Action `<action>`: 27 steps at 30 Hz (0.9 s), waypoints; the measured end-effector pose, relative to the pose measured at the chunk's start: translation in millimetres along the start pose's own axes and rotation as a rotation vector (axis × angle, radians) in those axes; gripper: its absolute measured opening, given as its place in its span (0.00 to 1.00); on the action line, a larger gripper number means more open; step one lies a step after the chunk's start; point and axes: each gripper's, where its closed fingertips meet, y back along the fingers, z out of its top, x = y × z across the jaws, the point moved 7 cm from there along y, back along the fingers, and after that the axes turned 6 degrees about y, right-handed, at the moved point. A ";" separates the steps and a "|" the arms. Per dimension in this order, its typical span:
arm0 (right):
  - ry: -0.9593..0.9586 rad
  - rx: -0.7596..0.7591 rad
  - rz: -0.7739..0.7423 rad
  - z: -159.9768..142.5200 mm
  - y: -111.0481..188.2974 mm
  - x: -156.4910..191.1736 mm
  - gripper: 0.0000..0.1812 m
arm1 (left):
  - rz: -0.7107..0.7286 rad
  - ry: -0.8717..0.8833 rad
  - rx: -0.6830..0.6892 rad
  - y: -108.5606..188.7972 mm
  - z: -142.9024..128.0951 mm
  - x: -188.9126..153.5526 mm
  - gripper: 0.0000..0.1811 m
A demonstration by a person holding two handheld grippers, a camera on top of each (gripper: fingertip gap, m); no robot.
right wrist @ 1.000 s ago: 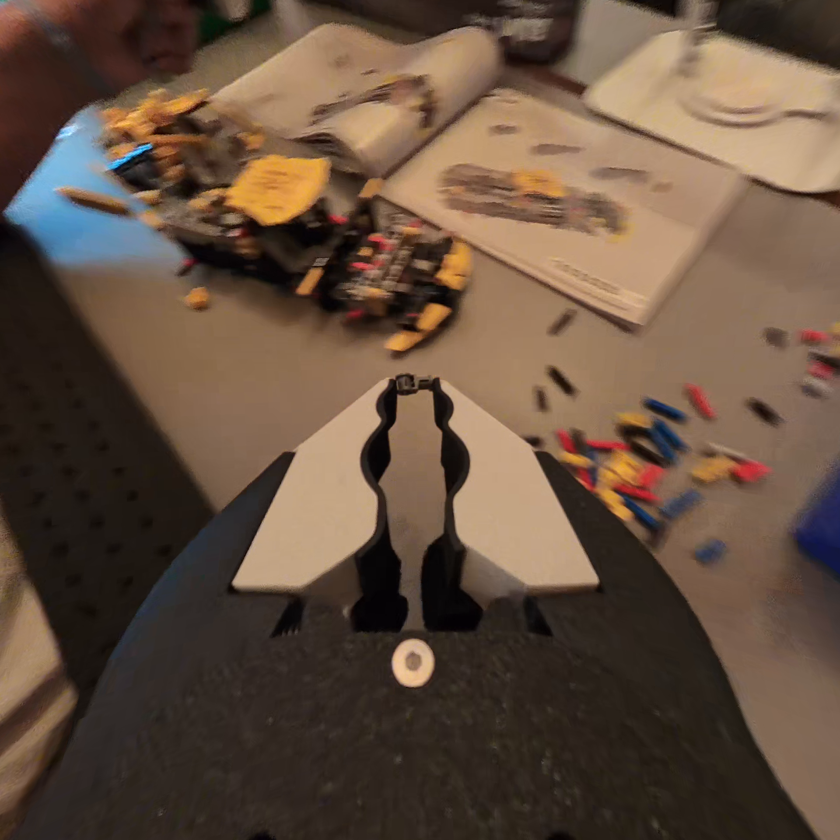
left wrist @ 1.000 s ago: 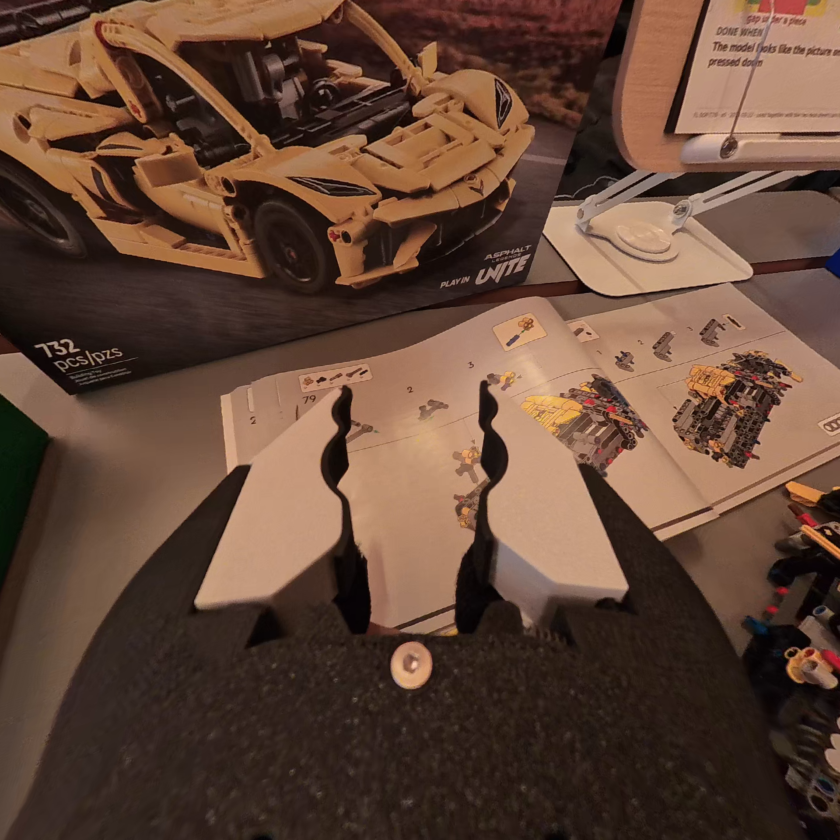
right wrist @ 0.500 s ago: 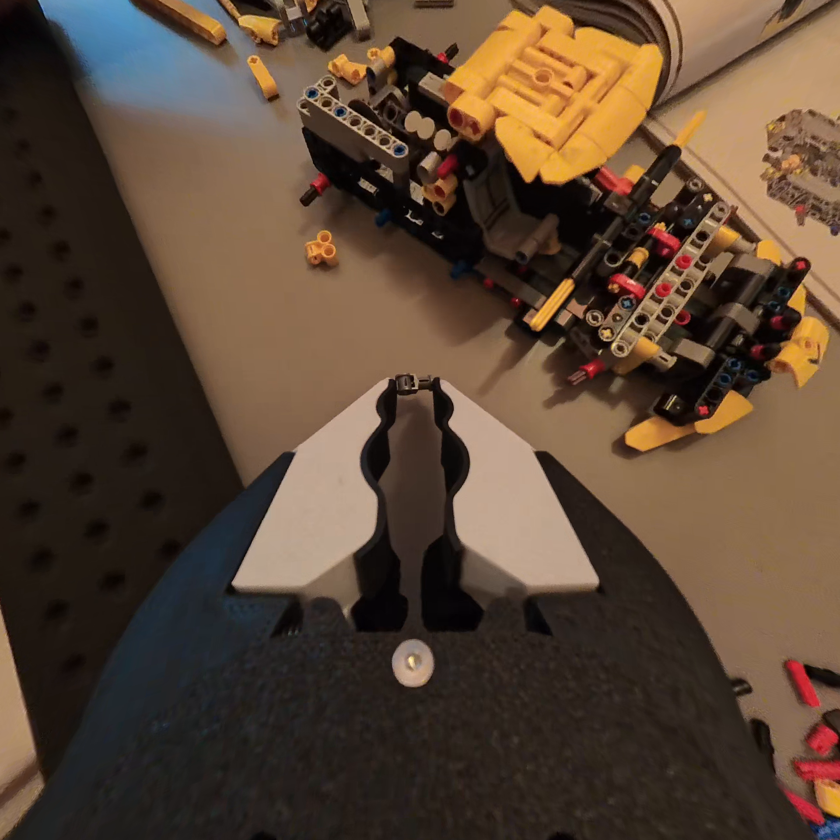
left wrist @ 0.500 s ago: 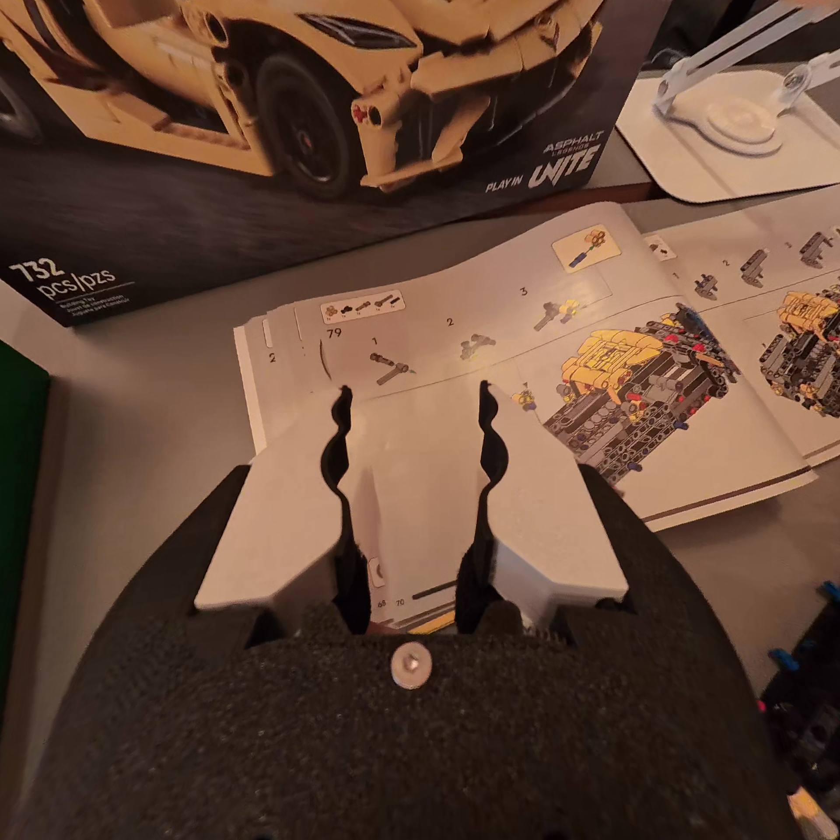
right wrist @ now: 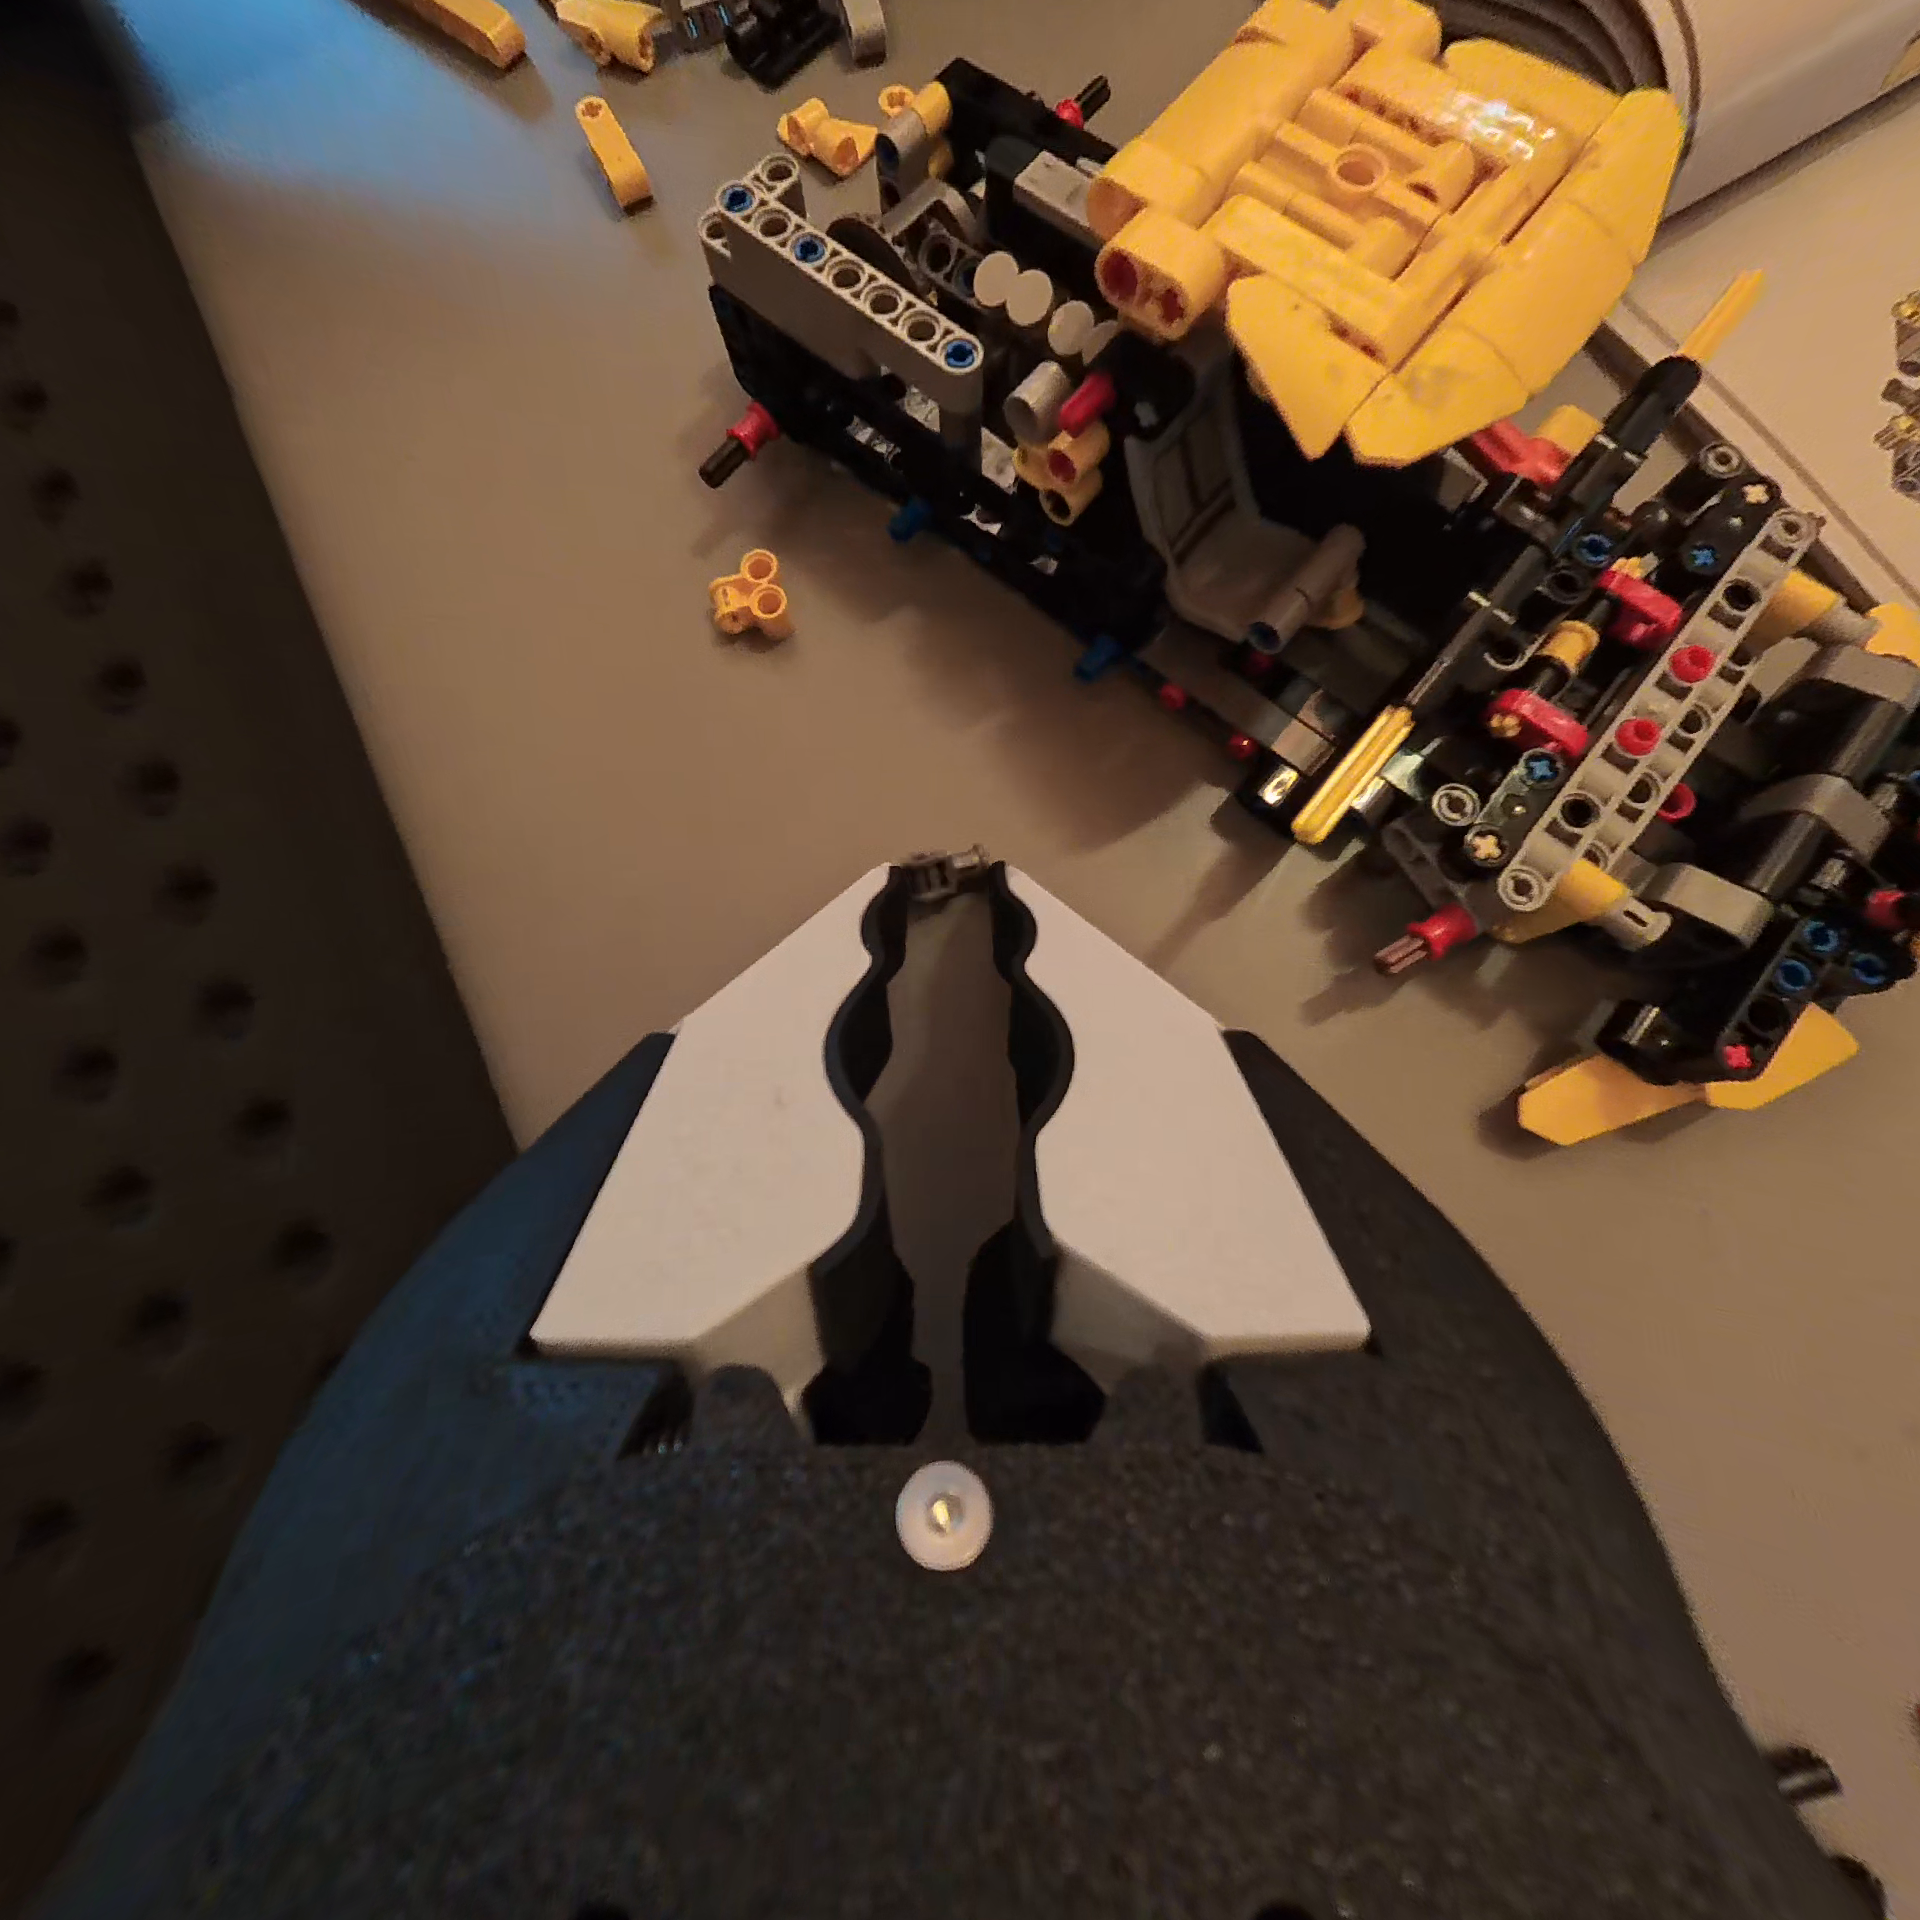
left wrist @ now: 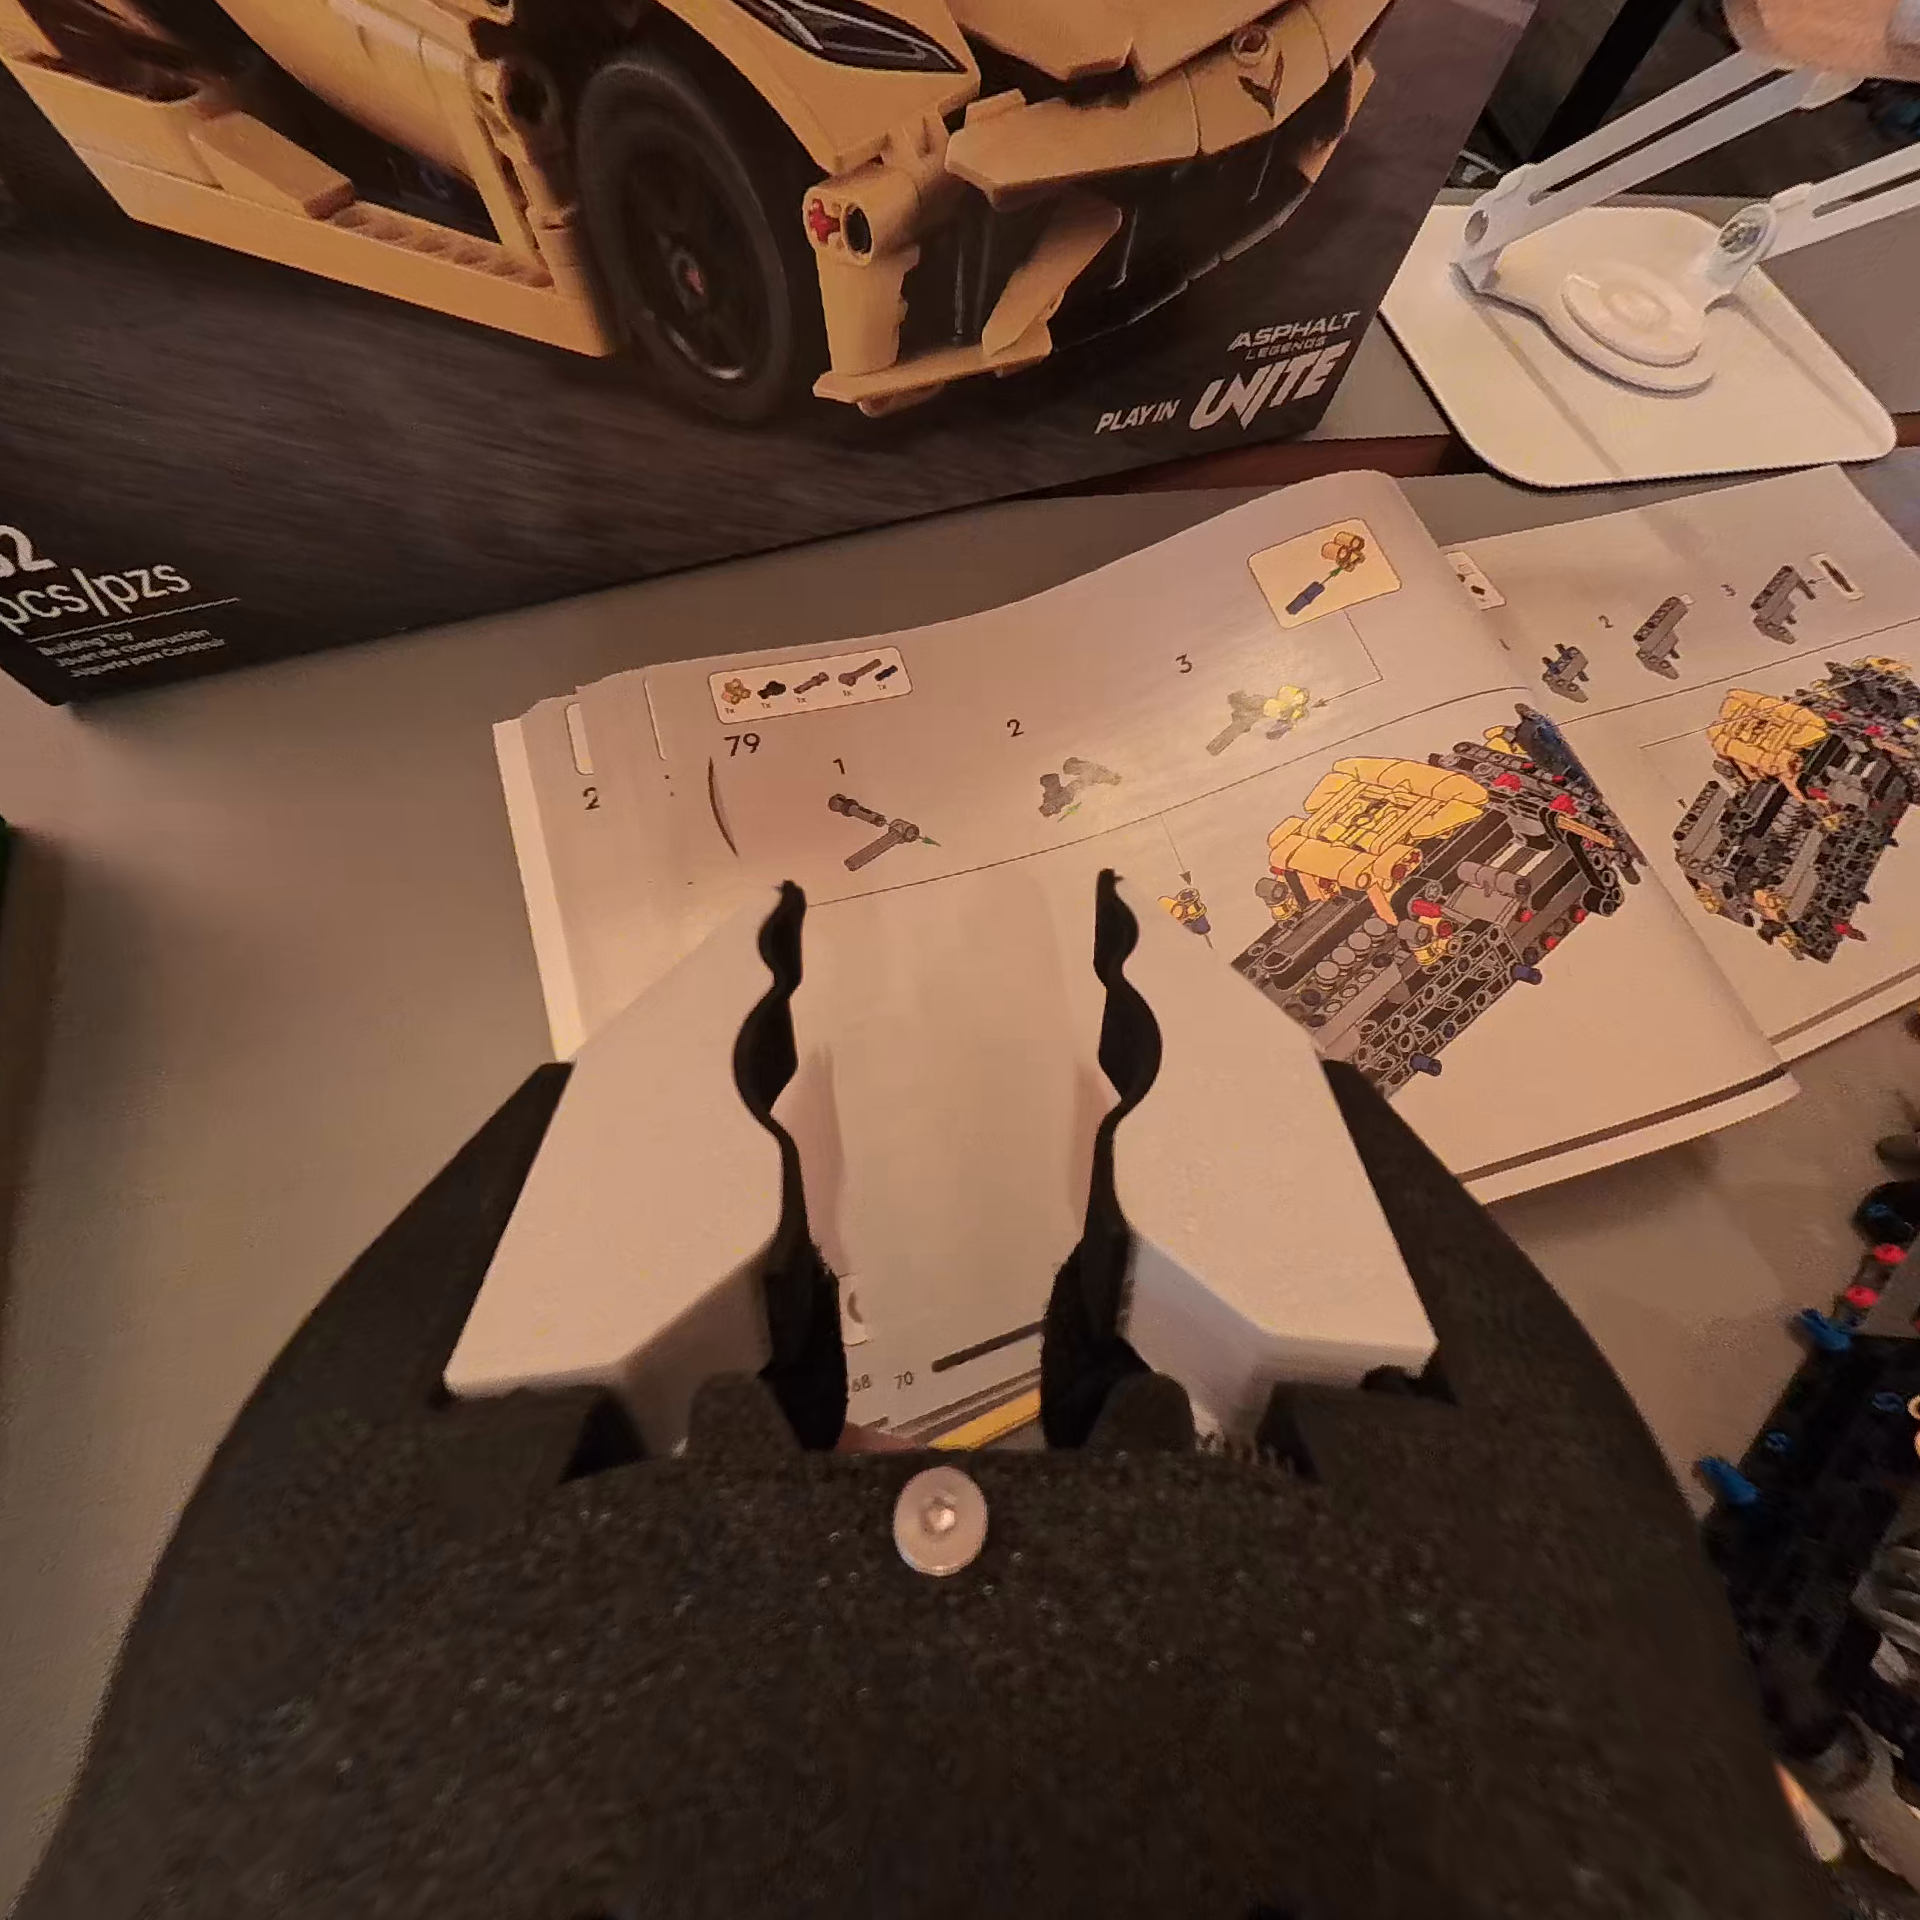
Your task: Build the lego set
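the left hand-held gripper (left wrist: 943, 899) gapes wide, empty, over one open instruction booklet (left wrist: 1039, 748). the right hand-held gripper (right wrist: 943, 871) pinches one small grey piece (right wrist: 940, 869) above the table (right wrist: 520, 644), near one half-built car model (right wrist: 1299, 468).

The set box (left wrist: 623, 343) is cropped by the top and left frame edges. The left gripper (left wrist: 943, 894) hides the lower part of the instruction booklet (left wrist: 1039, 790). The partly built model (right wrist: 1299, 520) runs off the right edge. The small dark piece (right wrist: 943, 871) at the right gripper (right wrist: 943, 883) tips is too small to identify.
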 end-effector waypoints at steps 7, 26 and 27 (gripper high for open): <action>-0.075 -0.049 -0.033 -2.0 20.7 -5.3 0.17 | -0.006 -0.014 -0.005 0.1 0.7 -5.1 0.31; -0.651 0.014 -0.793 -115.6 116.7 -205.9 0.18 | -0.033 -0.013 -0.007 -0.6 0.0 -15.1 0.31; -0.631 0.058 -0.815 -117.9 115.0 -208.4 0.18 | -0.035 -0.013 -0.006 -0.8 -0.1 -15.5 0.31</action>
